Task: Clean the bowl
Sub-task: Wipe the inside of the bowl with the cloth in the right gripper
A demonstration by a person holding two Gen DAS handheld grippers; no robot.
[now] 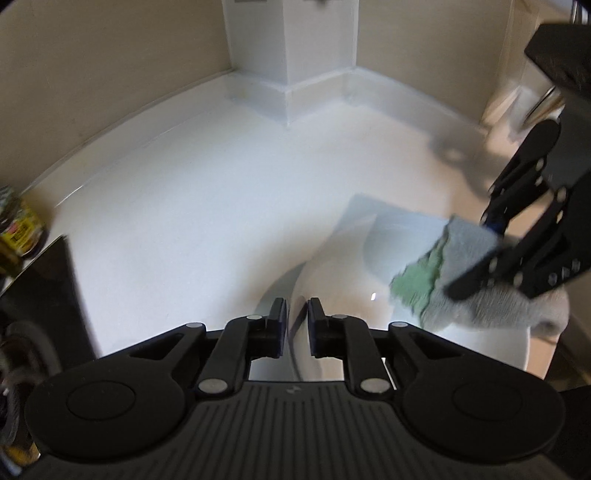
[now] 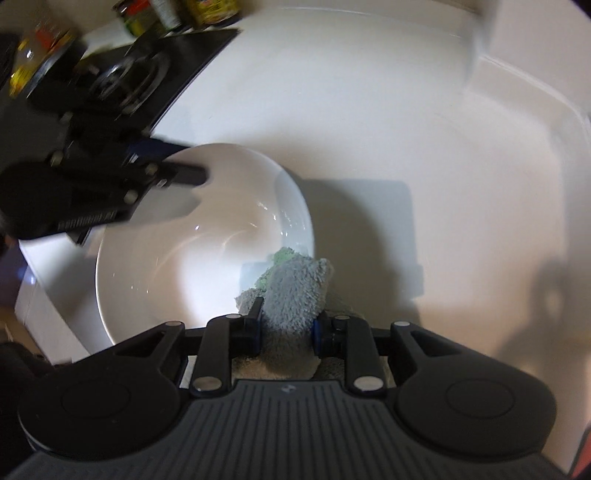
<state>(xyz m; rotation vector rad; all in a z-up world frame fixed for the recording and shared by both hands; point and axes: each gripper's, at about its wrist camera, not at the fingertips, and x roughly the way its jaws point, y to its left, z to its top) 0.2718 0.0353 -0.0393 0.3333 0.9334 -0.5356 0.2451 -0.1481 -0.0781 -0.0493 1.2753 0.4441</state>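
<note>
A white bowl (image 2: 177, 258) is held tilted above the white counter. My left gripper (image 1: 297, 312) is shut on the bowl's rim (image 1: 295, 317); it shows in the right wrist view (image 2: 184, 173) at the bowl's upper left edge. My right gripper (image 2: 286, 317) is shut on a grey and green cloth (image 2: 295, 291), which rests against the bowl's inner wall on the right side. In the left wrist view the cloth (image 1: 454, 266) and the right gripper (image 1: 480, 258) are at the right, over the bowl (image 1: 343, 280).
A white counter (image 1: 207, 206) runs to a beige wall with a white corner pillar (image 1: 291, 55). A black stove top (image 2: 147, 66) with a burner lies at the left, with several jars and bottles (image 2: 207, 11) behind it. A jar (image 1: 18, 229) stands at the left edge.
</note>
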